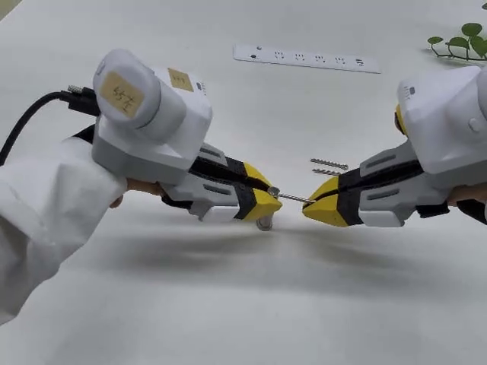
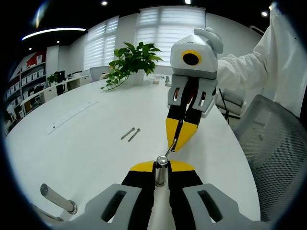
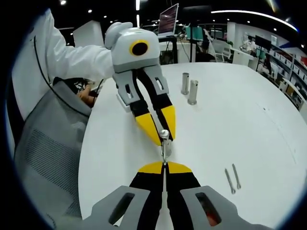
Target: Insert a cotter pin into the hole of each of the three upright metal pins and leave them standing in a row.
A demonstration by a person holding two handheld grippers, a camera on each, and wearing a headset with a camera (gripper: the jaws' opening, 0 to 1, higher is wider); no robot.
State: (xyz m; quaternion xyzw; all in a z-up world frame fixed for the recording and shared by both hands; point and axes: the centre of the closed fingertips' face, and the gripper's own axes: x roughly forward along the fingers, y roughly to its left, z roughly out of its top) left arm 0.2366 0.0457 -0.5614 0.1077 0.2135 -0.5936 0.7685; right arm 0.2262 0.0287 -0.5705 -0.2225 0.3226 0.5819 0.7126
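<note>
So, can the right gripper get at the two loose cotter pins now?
Probably not yet: the right gripper is shut on a cotter pin at the metal pin in the left gripper. Otherwise the loose cotter pins lie unobstructed.

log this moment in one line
left gripper shut on metal pin | right gripper shut on cotter pin, tip at pin top | spare cotter pins: two

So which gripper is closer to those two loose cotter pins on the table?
Right. The right gripper, holding a cotter pin, sits right beside the loose cotter pins; the left gripper, clamping a metal pin, is farther off, across from it.
</note>
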